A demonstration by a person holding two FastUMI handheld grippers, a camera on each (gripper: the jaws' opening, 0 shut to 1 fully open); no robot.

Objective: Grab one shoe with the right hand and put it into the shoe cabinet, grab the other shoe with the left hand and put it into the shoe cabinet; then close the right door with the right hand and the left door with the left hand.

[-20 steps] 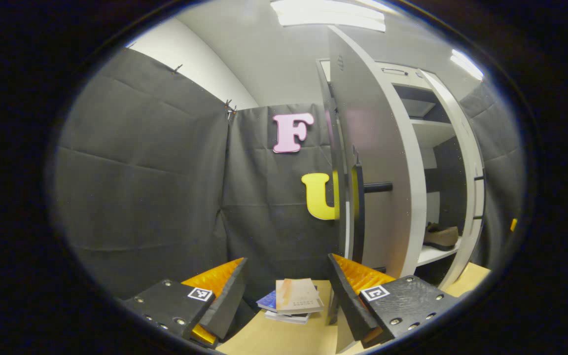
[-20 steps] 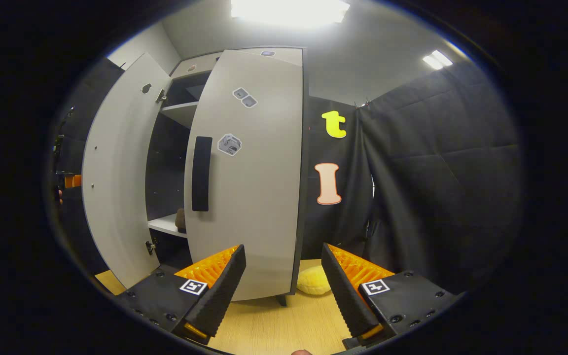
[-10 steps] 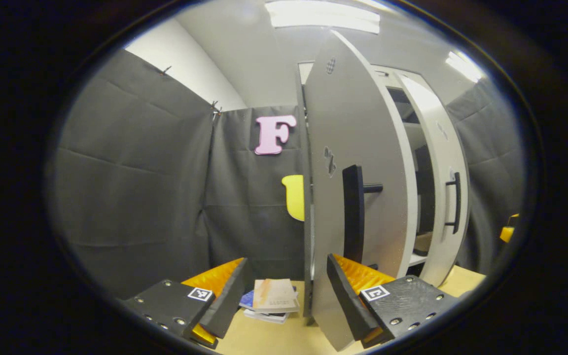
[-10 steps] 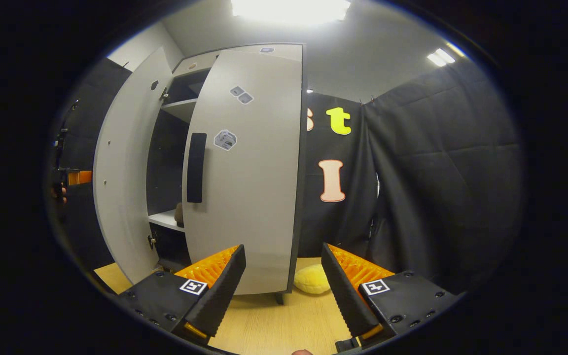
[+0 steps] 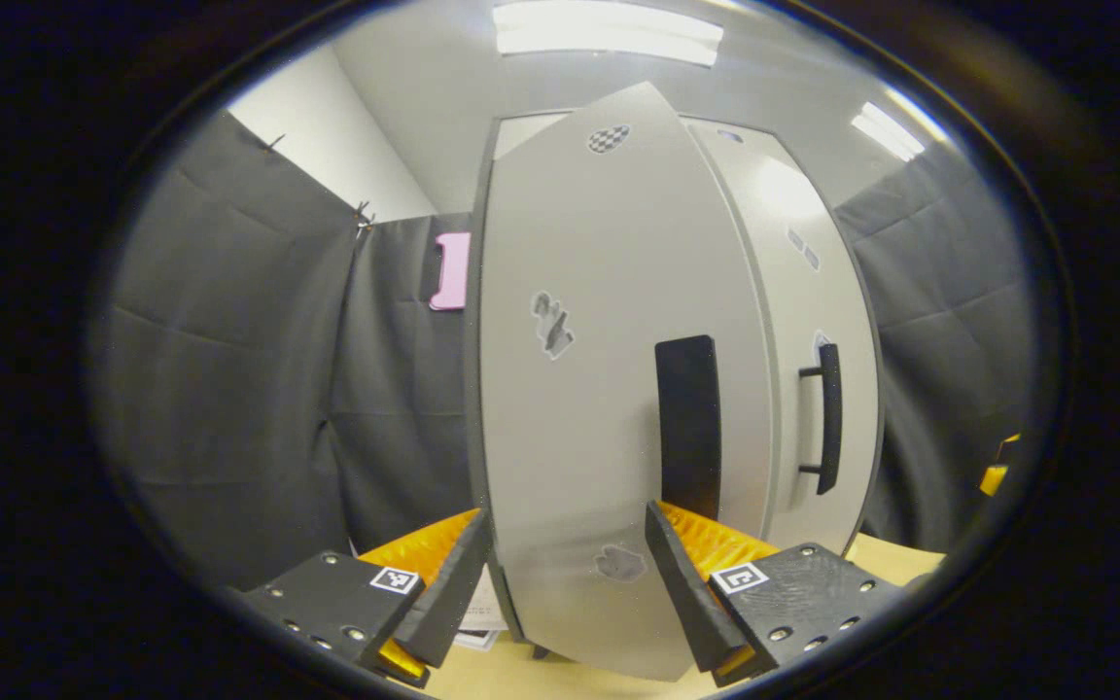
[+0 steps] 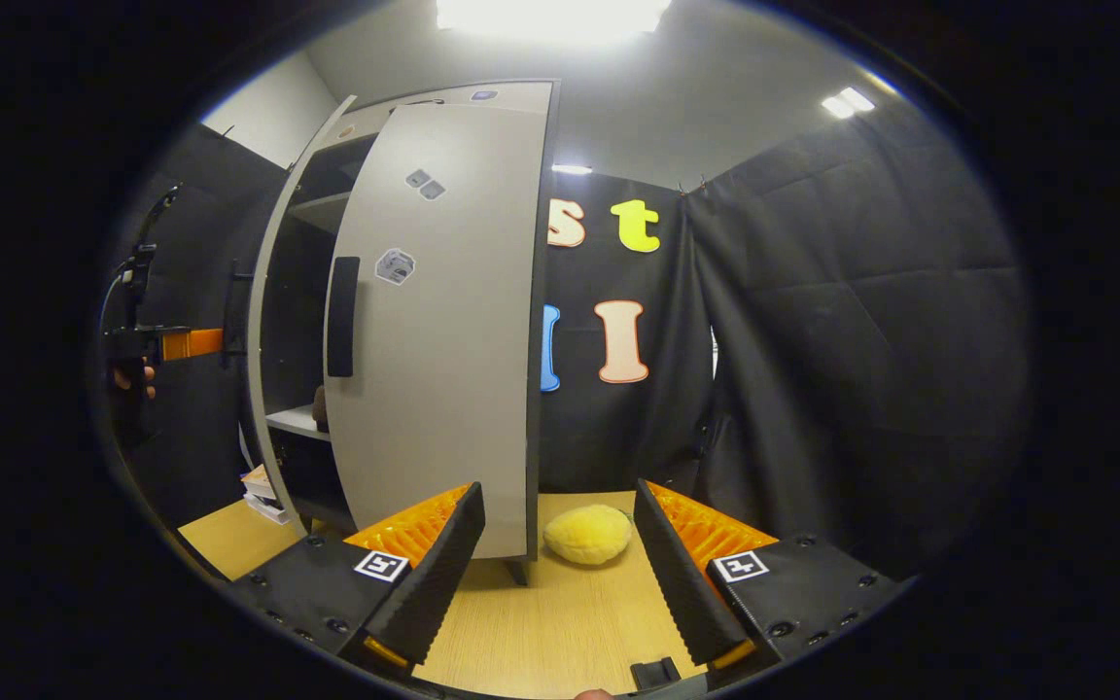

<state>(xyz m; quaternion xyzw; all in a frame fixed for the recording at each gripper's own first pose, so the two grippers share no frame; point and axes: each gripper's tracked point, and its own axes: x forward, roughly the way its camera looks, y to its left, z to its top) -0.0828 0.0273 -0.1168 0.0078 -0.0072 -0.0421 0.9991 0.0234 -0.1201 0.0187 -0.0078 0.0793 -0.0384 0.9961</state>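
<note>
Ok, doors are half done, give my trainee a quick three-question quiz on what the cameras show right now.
1. True or false: the right gripper is shut on the right door.
2. What colour is the soft round thing lying beside the right door's lower corner? A yellow, B red, C blue.
3. Fill in: through the gap between the doors in the right gripper view, the shoe rests on a ___.

Key:
1. False. Its fingers stand apart with nothing between them, short of the door.
2. A.
3. Shelf.
</note>
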